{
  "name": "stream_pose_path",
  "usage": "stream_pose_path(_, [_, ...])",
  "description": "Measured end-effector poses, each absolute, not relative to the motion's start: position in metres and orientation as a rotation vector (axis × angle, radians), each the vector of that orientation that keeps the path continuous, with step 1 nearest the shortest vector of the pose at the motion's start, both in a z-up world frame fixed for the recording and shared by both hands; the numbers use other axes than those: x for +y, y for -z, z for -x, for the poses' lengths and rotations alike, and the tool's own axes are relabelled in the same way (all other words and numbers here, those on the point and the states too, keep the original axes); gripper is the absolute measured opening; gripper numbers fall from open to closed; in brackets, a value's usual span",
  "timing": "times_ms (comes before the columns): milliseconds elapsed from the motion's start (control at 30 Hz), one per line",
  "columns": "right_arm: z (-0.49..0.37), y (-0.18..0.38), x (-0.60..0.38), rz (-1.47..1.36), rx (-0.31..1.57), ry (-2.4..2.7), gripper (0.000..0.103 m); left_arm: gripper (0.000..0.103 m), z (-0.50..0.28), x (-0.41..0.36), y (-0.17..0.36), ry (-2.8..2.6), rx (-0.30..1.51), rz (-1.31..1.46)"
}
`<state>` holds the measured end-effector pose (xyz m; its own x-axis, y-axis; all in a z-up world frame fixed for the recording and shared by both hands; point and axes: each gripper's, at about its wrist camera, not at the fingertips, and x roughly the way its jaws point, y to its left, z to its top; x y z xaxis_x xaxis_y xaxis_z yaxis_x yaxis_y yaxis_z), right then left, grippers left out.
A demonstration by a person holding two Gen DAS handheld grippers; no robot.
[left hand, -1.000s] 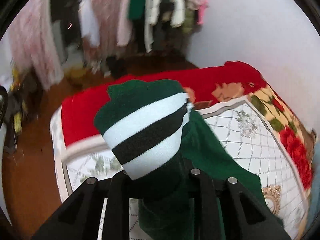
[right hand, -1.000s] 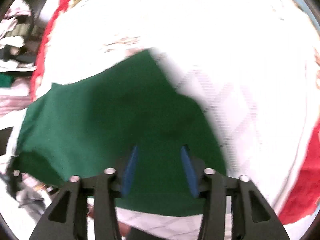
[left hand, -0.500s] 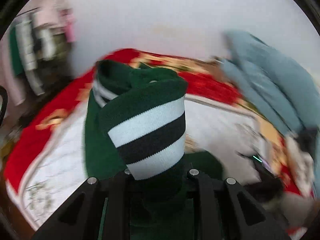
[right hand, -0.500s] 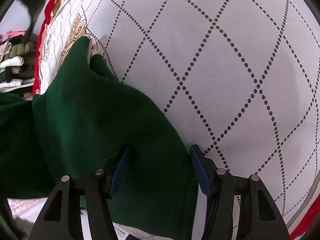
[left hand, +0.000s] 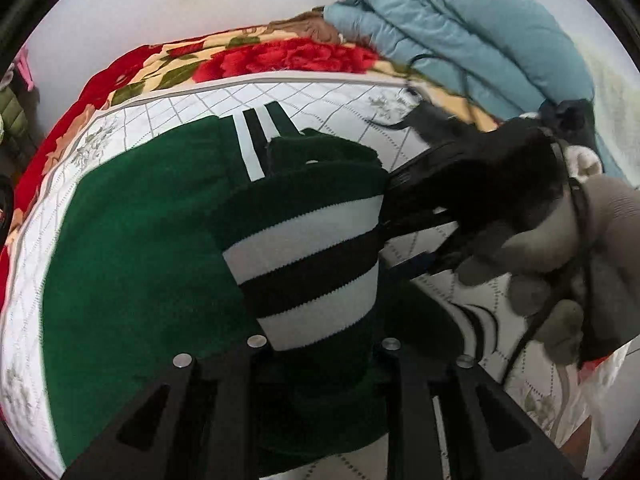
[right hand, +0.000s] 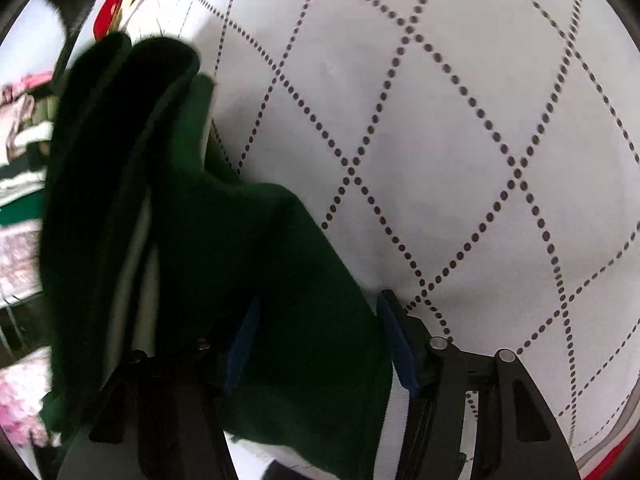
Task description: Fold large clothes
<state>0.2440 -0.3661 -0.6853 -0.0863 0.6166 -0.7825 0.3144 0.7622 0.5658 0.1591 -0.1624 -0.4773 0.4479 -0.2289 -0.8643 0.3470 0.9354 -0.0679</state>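
Note:
A dark green sweater (left hand: pixel 132 264) with white and black stripes lies spread on the quilted white bedspread (left hand: pixel 344 96). My left gripper (left hand: pixel 320 344) is shut on its striped cuff (left hand: pixel 308 268), which bunches up between the fingers. The right gripper (left hand: pixel 440 216) shows in the left wrist view, held by a gloved hand (left hand: pixel 580 248), right beside the cuff. In the right wrist view my right gripper (right hand: pixel 316 340) holds a thick fold of the green sweater (right hand: pixel 224 240) between its blue pads (right hand: pixel 396 344), low over the bedspread (right hand: pixel 460 120).
A folded light blue quilt (left hand: pixel 460 24) lies at the far right of the bed. A red floral blanket (left hand: pixel 280 56) borders the bedspread by the white wall. Other clothes (right hand: pixel 20 160) show at the left edge of the right wrist view.
My left gripper has swung right with the cuff, from facing the clothes rack to facing the blue quilt and right gripper. The right gripper has dropped close to the bedspread, still on the sweater.

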Motion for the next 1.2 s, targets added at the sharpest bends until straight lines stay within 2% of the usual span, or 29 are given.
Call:
stream_pose_path(100, [-0.246,0.675,-0.381,-0.757,1.673,-0.271,0.067,0.028,-0.154,-0.163,0.468,0.361,1.068,-0.164])
stream_pose_path(133, [-0.242,0.667,-0.39,-0.747,1.656,-0.255,0.074,0.047,-0.148,-0.163,0.466,0.375,1.064,-0.158])
stream_pose_path(167, [-0.238,0.66,-0.396,-0.749,1.637,-0.247,0.076,0.084,-0.145,-0.16,0.461,0.381,1.06,-0.15])
stream_pose_path(200, [-0.233,0.65,-0.403,-0.752,1.619,-0.238,0.076,0.097,-0.142,-0.157,0.454,0.379,1.057,-0.138])
stream_pose_path(233, [-0.23,0.642,-0.41,-0.752,1.605,-0.23,0.076,0.102,-0.138,-0.155,0.453,0.382,1.054,-0.126])
stream_pose_path(300, [-0.219,0.622,-0.423,-0.746,1.576,-0.208,0.076,0.102,-0.134,-0.147,0.445,0.368,1.075,-0.092])
stream_pose_path(367, [-0.212,0.602,-0.435,-0.778,1.539,-0.209,0.084,0.102,-0.132,-0.135,0.442,0.326,1.116,-0.049])
stream_pose_path(467, [-0.207,0.577,-0.435,-0.813,1.487,-0.262,0.084,0.102,-0.134,-0.109,0.441,0.195,1.181,-0.002])
stream_pose_path(633, [-0.224,0.561,-0.377,-0.85,1.51,-0.448,0.084,0.102,-0.144,-0.058,0.447,-0.055,1.246,0.024])
stream_pose_path(700, [-0.233,0.566,-0.348,-0.736,1.542,-0.481,0.083,0.102,-0.149,-0.044,0.454,-0.114,1.252,0.009])
stream_pose_path(733, [-0.232,0.574,-0.335,-0.678,1.574,-0.478,0.066,0.102,-0.152,-0.038,0.458,-0.153,1.257,-0.01])
stream_pose_path(767, [-0.23,0.585,-0.326,-0.606,1.618,-0.437,0.019,0.102,-0.155,-0.032,0.462,-0.175,1.262,-0.015])
stream_pose_path(867, [-0.223,0.602,-0.335,-0.617,1.633,-0.311,0.013,0.102,-0.161,-0.016,0.468,-0.244,1.274,-0.017])
stream_pose_path(1033, [-0.2,0.569,-0.369,-0.714,1.505,-0.191,0.012,0.102,-0.166,0.003,0.467,-0.291,1.273,0.02])
stream_pose_path(1100, [-0.193,0.591,-0.385,-0.739,1.561,-0.135,0.012,0.102,-0.169,0.005,0.472,-0.295,1.285,0.014])
stream_pose_path(1200, [-0.191,0.632,-0.39,-0.683,1.689,-0.075,0.02,0.102,-0.175,0.004,0.486,-0.292,1.331,-0.015])
